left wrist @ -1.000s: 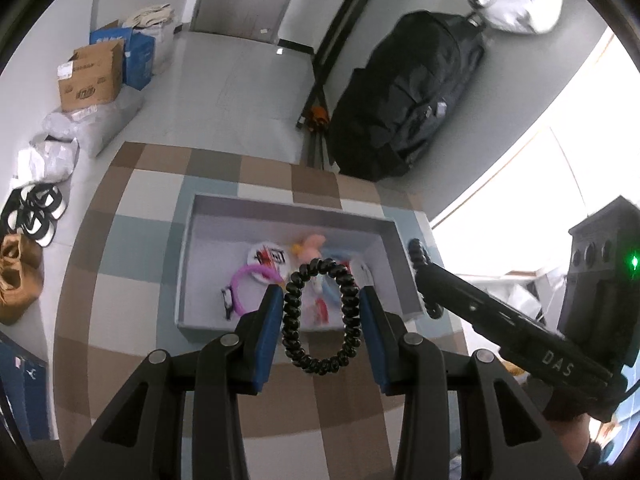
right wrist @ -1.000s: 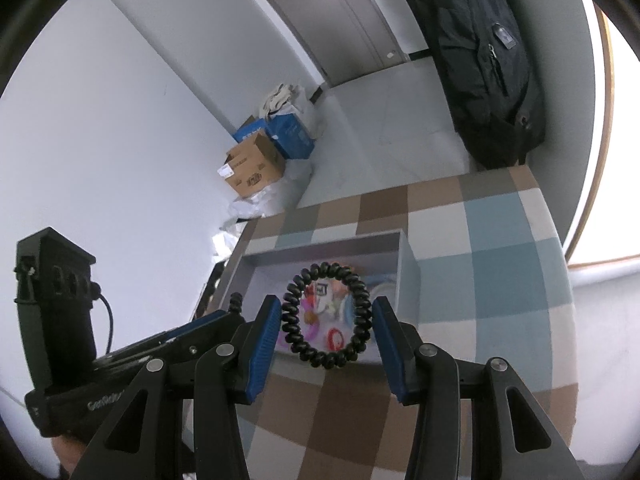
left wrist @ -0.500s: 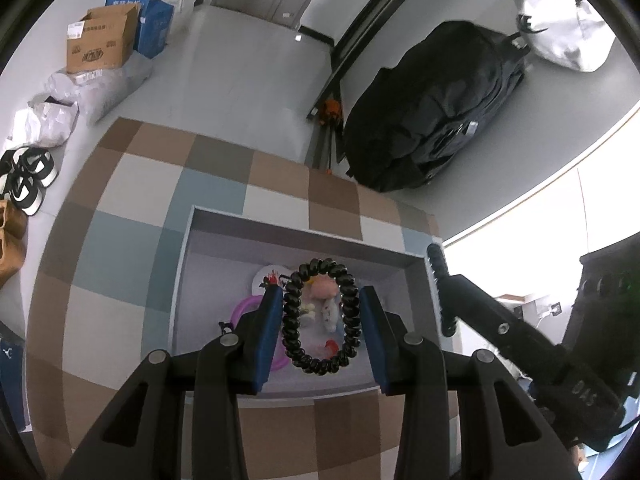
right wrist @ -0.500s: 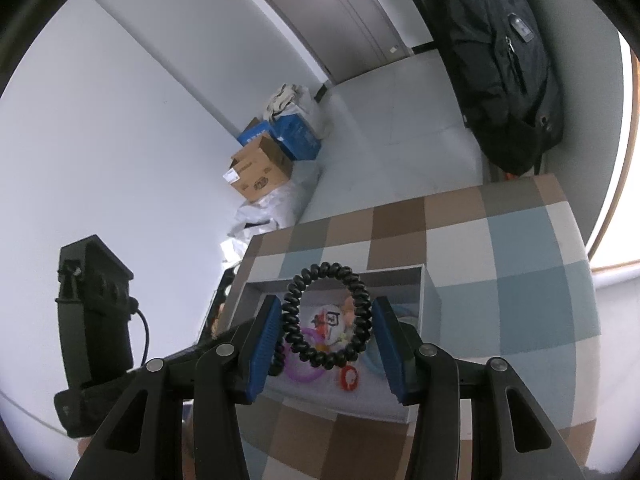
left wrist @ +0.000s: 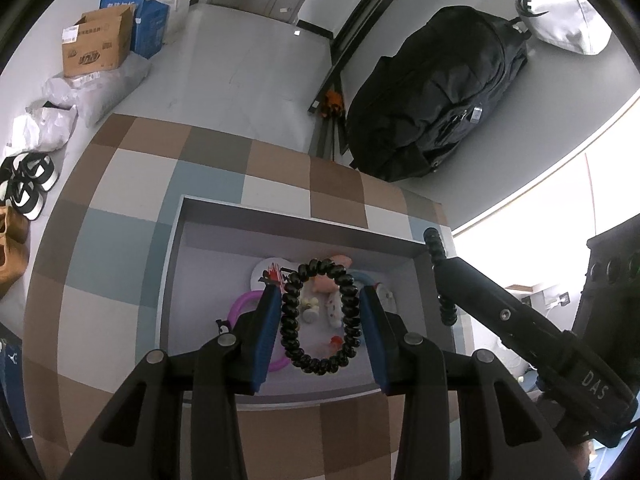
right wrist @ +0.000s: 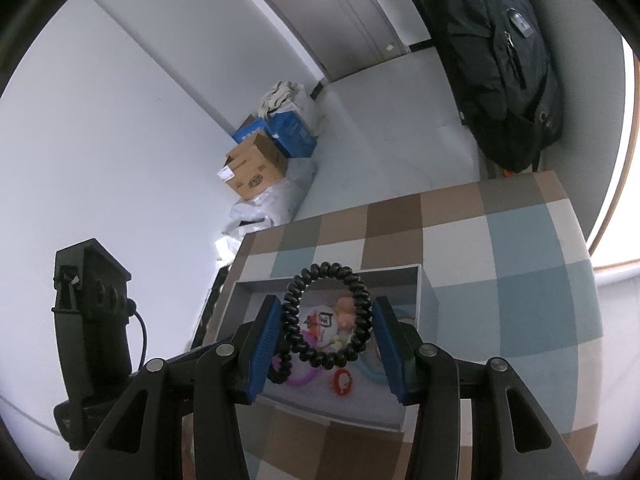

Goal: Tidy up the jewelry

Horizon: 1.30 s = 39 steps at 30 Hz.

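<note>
My left gripper (left wrist: pixel 320 316) is shut on a black spiral hair tie (left wrist: pixel 348 300) and holds it above the grey open box (left wrist: pixel 280 224) on the checked tablecloth. My right gripper (right wrist: pixel 326 326) is shut on a second black spiral hair tie (right wrist: pixel 292 320), also above the box (right wrist: pixel 426 292). The box holds a purple ring (left wrist: pixel 240 304), a white round card (right wrist: pixel 320 318), a pink figure (left wrist: pixel 326 282), a red charm (right wrist: pixel 342 382) and other small pieces. The right gripper's body (left wrist: pixel 520 320) shows at the right of the left wrist view.
The table stands in a room with a black backpack (left wrist: pixel 432 92) on the floor beyond its far edge. Cardboard and blue boxes (left wrist: pixel 100 44), plastic bags and shoes (left wrist: pixel 24 188) lie at the far left. A bright window is on the right.
Both grippers have moved forward, over the grey box, each still holding its hair tie. The box now lies directly under the fingertips.
</note>
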Available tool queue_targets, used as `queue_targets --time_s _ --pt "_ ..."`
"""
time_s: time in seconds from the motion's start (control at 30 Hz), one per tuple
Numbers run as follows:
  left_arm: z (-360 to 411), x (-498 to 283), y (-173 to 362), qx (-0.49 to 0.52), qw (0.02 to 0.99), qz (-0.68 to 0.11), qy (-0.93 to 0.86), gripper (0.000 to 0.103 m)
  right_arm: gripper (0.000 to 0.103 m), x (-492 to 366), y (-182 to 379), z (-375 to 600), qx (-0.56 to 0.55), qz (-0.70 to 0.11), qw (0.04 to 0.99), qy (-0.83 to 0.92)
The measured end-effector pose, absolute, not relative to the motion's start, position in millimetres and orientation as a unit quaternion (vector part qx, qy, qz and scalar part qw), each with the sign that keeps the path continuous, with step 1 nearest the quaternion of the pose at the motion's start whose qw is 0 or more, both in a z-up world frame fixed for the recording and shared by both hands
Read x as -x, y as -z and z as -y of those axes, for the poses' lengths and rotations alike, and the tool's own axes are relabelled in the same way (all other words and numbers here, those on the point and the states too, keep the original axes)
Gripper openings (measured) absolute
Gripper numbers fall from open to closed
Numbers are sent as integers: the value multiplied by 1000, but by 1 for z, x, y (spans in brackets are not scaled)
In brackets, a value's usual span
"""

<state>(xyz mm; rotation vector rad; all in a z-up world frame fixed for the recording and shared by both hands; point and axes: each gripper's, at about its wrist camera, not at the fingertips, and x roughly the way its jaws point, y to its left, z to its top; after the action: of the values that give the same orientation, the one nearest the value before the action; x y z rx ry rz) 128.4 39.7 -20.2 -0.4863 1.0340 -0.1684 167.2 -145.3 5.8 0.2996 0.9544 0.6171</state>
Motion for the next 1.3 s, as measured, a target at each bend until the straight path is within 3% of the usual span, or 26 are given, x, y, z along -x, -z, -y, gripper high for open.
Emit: queue_targets --time_s 0.2,0.23,0.3,0.43,0.53,0.83,1.3 --pt "-42 -131 20 240 838 -481 90 45 54 -171 -5 148 -152 -459 826 -288" --pt "-42 -132 21 241 835 -485 94 45 66 -171 -5 150 -159 -459 825 -289" --pt "-41 -133 20 245 830 -490 107 55 81 -170 -11 157 -173 -448 828 -288" --pt "-35 -130 14 224 839 -485 100 71 88 -166 -24 168 -181 -422 842 -284" --pt "-35 -125 11 215 846 -481 86 73 96 -164 -27 174 -181 -415 848 -276" --pt "-42 -108 -2 198 869 -450 48 73 103 -149 -36 183 -161 -404 859 -271" --pt "-28 -74 -20 149 904 -399 28 77 103 -109 -43 191 -135 -374 875 -276"
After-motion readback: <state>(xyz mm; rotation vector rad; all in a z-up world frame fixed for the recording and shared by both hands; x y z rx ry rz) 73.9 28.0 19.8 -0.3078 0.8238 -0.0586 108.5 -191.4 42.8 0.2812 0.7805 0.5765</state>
